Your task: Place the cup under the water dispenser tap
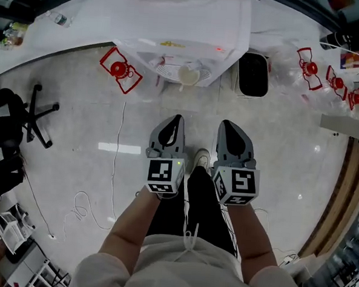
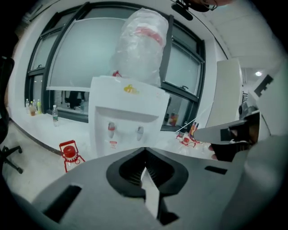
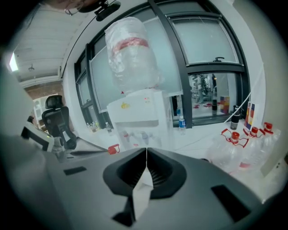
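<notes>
Cup (image 1: 188, 75), pale and round-mouthed, stands on the drip tray in the front recess of the white water dispenser (image 1: 185, 25), at the far edge of the floor (image 1: 77, 133) below the window ledge. The head view does not show which tap it stands under. The left gripper view shows two taps (image 2: 111, 130) side by side in the recess, but there the cup is hidden behind the gripper's body. A large bottle (image 2: 139, 45) wrapped in clear plastic stands upside down on top of the dispenser.

Both grippers are held up in front of the person, well apart from the dispenser and pointing toward it. The left gripper (image 1: 176, 124) has its jaws pressed together with nothing between them, and the right gripper (image 1: 228, 126) is the same (each gripper's own view shows the dark pads meeting at the tip).

On the floor, a red-capped water jug (image 1: 119, 69) lies just left of the dispenser, and a black bin (image 1: 253, 74) stands just beside it on the right. An office chair (image 1: 32, 116) is near the floor's left edge, and a white cable (image 1: 114, 166) trails across the tiles.
</notes>
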### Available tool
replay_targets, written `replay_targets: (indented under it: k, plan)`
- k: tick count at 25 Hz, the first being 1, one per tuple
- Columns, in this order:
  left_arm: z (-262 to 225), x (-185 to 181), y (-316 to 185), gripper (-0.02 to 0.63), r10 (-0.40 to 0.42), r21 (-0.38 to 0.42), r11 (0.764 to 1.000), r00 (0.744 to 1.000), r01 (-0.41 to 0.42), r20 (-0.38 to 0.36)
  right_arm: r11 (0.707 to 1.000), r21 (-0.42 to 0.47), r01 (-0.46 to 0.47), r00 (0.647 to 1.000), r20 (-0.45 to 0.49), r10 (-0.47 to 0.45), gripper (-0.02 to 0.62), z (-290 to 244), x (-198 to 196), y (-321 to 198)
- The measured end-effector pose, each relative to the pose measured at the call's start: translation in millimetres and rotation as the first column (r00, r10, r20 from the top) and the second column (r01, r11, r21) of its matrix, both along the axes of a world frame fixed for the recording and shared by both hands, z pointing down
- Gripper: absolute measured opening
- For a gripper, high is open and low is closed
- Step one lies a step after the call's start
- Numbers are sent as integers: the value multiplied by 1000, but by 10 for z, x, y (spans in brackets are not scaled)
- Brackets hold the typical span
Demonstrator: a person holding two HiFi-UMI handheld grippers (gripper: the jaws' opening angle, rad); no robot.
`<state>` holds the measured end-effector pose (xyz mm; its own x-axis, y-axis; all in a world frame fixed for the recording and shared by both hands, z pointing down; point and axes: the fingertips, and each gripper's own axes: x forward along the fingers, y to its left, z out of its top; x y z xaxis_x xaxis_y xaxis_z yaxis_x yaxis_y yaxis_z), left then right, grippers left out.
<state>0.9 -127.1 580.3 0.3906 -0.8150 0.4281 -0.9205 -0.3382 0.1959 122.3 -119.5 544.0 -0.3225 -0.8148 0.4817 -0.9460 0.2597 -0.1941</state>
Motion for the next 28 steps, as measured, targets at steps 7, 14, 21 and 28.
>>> replay_targets:
  k: [7,14,21,28]
  plan:
    - [-1278,75,38,18,101,124,988,992,-92,-72,997,66,38,999,-28,-36,28,-858,-66,-50]
    - [-2355,-59,11,18,142,249,962,985,-113,-102,981,177,83,996,-5,-84,28,-1889,-303,-96]
    - [-3207,-207,43,18,159,369,923,982,-112,-100,945,313,94,996,-23,-91,29,-2696,-462,-72]
    - [-3963,-273,-65,18,209,459,877,973,-140,-103,902,424,77,997,-7,-82,28,-3350,-516,-123]
